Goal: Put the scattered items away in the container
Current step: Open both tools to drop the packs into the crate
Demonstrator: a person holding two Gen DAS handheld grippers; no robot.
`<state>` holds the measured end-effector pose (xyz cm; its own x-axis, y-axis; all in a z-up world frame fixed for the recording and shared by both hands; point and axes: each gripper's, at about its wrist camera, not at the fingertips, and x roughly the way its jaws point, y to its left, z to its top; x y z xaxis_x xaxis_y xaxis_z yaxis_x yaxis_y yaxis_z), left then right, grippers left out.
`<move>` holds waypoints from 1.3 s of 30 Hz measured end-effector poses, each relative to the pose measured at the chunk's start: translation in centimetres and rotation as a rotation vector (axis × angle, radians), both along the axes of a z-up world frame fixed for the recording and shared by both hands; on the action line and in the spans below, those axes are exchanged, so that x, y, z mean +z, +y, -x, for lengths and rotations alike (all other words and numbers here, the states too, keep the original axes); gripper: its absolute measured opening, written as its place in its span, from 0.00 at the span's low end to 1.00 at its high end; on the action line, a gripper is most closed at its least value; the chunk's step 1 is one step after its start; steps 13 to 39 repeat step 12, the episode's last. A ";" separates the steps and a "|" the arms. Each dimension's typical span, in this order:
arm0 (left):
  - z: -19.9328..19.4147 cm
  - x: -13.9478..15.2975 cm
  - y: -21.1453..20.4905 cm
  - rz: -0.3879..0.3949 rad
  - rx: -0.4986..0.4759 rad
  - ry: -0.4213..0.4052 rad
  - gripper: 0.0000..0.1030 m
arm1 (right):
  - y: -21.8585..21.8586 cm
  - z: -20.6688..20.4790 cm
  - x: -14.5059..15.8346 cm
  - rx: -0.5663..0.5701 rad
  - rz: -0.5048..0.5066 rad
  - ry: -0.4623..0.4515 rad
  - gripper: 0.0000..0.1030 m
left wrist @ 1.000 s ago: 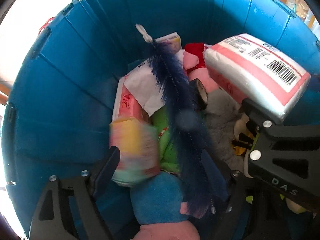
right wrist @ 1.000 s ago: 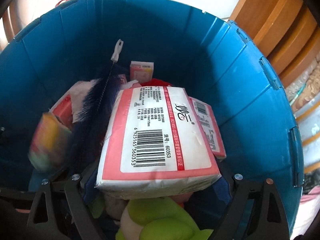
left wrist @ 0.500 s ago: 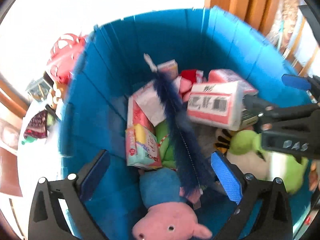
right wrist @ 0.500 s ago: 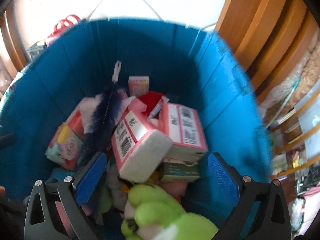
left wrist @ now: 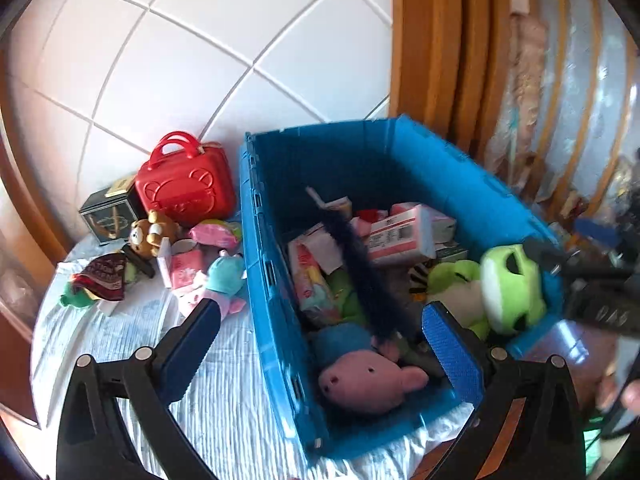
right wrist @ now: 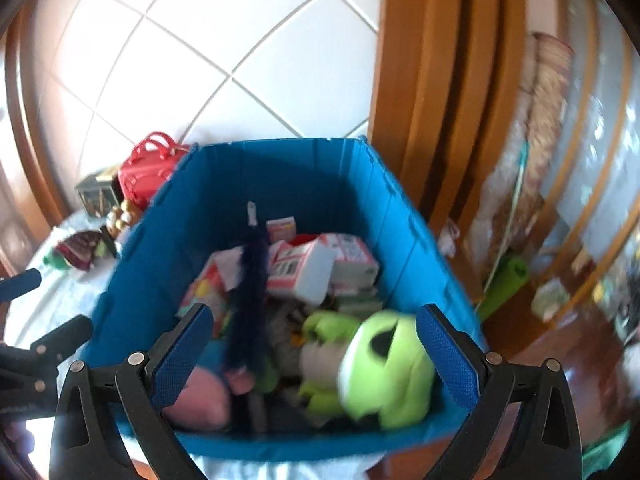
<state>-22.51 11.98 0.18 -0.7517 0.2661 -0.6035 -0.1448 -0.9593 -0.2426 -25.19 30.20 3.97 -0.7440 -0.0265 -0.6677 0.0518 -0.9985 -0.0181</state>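
A blue plastic bin [left wrist: 276, 264] [right wrist: 152, 264] holds tissue packs [left wrist: 400, 236] [right wrist: 304, 272], a dark blue feather wand [left wrist: 360, 268] [right wrist: 250, 296], a pink plush [left wrist: 368, 380], a green frog plush [left wrist: 508, 284] [right wrist: 380, 368] and a snack pack [left wrist: 312, 284]. My left gripper [left wrist: 320, 340] is open and empty, raised above the bin's near left rim. My right gripper [right wrist: 312, 352] is open and empty above the bin's near end. Scattered items lie left of the bin: a bear plush [left wrist: 150, 232], a pink pack [left wrist: 186, 268], a blue-pink plush [left wrist: 222, 280].
A red bear case [left wrist: 184, 188] [right wrist: 146, 168] and a dark box [left wrist: 108, 216] stand at the back left on the white cloth [left wrist: 120, 320]. A dark red cap [left wrist: 102, 276] lies near the table edge. A wooden frame [left wrist: 432, 48] rises behind the bin.
Both grippers have let go of their packs, which now lie in the bin, and have pulled up and back out of the bin. The left view now shows the items beside it.
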 end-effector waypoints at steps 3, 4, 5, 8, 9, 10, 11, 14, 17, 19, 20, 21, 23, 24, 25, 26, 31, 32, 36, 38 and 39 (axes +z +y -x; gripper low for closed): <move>-1.6 -0.3 -1.0 -0.050 -0.024 -0.006 0.99 | -1.3 -2.8 -0.3 0.005 0.020 0.014 1.00; -1.9 -0.3 -1.1 -0.035 -0.012 -0.005 0.99 | -1.7 -3.5 -0.3 0.006 0.026 0.016 1.00; -2.2 -0.3 -1.0 -0.022 -0.005 -0.001 0.99 | -2.1 -4.0 -0.3 0.004 0.028 0.018 1.00; -2.9 -0.4 -1.2 -0.017 0.003 -0.005 0.99 | -2.5 -5.0 -0.3 -0.024 0.016 0.021 1.00; -3.2 -0.4 -1.1 -0.012 0.008 0.002 0.99 | -2.5 -5.1 -0.3 -0.030 0.015 0.020 1.00; -3.4 -0.5 -1.1 -0.002 0.013 0.010 0.99 | -2.5 -5.2 -0.4 -0.035 0.015 0.019 1.00; -3.6 -0.5 -1.0 0.006 0.016 0.013 0.99 | -2.6 -5.4 -0.4 -0.039 0.014 0.018 1.00; -3.8 -0.6 -1.0 0.009 0.016 0.016 0.99 | -2.6 -5.5 -0.5 -0.040 0.012 0.018 1.00; -3.8 -0.6 -1.0 0.009 0.016 0.016 0.99 | -2.6 -5.5 -0.5 -0.040 0.012 0.018 1.00; -3.8 -0.6 -1.0 0.009 0.016 0.016 0.99 | -2.6 -5.5 -0.5 -0.040 0.012 0.018 1.00; -3.8 -0.6 -1.0 0.009 0.016 0.016 0.99 | -2.6 -5.5 -0.5 -0.040 0.012 0.018 1.00; -3.8 -0.6 -1.0 0.009 0.016 0.016 0.99 | -2.6 -5.5 -0.5 -0.040 0.012 0.018 1.00; -3.8 -0.6 -1.0 0.009 0.016 0.016 0.99 | -2.6 -5.5 -0.5 -0.040 0.012 0.018 1.00; -3.8 -0.6 -1.0 0.009 0.016 0.016 0.99 | -2.6 -5.5 -0.5 -0.040 0.012 0.018 1.00; -3.8 -0.6 -1.0 0.009 0.016 0.016 0.99 | -2.6 -5.5 -0.5 -0.040 0.012 0.018 1.00; -3.8 -0.6 -1.0 0.009 0.016 0.016 0.99 | -2.6 -5.5 -0.5 -0.040 0.012 0.018 1.00; -3.8 -0.6 -1.0 0.009 0.016 0.016 0.99 | -2.6 -5.5 -0.5 -0.040 0.012 0.018 1.00; -3.8 -0.6 -1.0 0.009 0.016 0.016 0.99 | -2.6 -5.5 -0.5 -0.040 0.012 0.018 1.00; -3.8 -0.6 -1.0 0.009 0.016 0.016 0.99 | -2.6 -5.5 -0.5 -0.040 0.012 0.018 1.00; -3.8 -0.6 -1.0 0.009 0.016 0.016 0.99 | -2.6 -5.5 -0.5 -0.040 0.012 0.018 1.00; -3.8 -0.6 -1.0 0.009 0.016 0.016 0.99 | -2.6 -5.5 -0.5 -0.040 0.012 0.018 1.00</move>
